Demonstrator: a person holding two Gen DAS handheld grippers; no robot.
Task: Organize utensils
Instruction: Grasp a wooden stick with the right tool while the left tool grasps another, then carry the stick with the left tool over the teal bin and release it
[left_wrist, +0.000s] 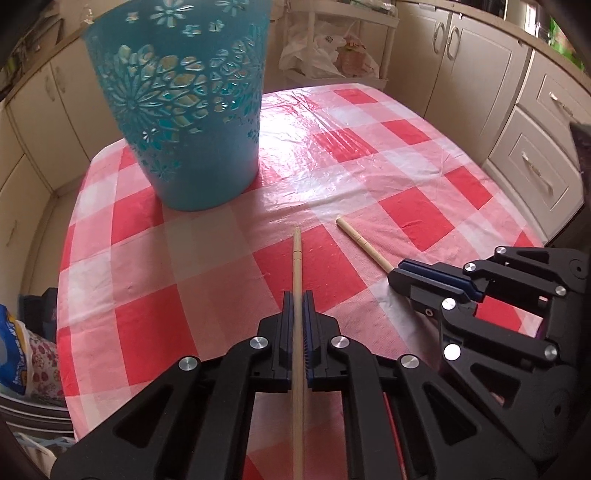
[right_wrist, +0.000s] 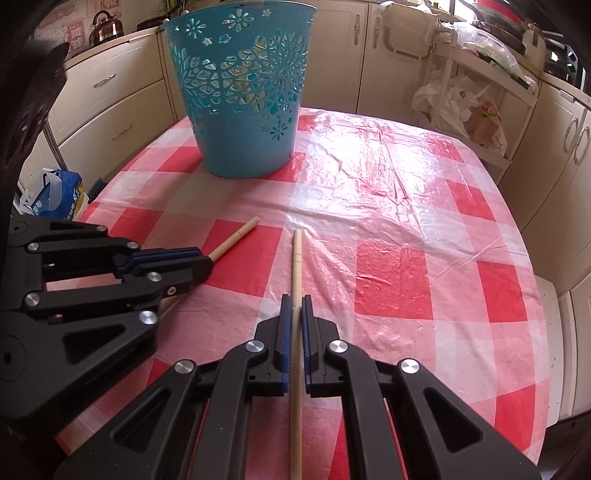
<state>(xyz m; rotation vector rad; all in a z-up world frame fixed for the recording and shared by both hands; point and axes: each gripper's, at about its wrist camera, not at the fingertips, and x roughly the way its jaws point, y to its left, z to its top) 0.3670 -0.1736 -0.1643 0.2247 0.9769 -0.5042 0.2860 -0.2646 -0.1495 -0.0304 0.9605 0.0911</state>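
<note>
My left gripper (left_wrist: 297, 295) is shut on a wooden chopstick (left_wrist: 297, 258) whose blunt end points toward the teal cut-out basket (left_wrist: 184, 110) ahead on the left. My right gripper (right_wrist: 296, 299) is shut on a second wooden chopstick (right_wrist: 296, 258), also pointing forward. Each gripper shows in the other's view: the right one (left_wrist: 397, 275) with its chopstick (left_wrist: 364, 243) at the right, the left one (right_wrist: 207, 264) with its chopstick (right_wrist: 236, 236) at the left. The basket (right_wrist: 243, 103) stands upright at the far side of the table.
The table carries a red and white checked plastic cloth (left_wrist: 369, 158). Cream cabinets surround it (left_wrist: 480, 74). A white shelf rack with plastic bags (right_wrist: 465, 99) stands behind. A blue bag (right_wrist: 55, 192) sits on the floor at left.
</note>
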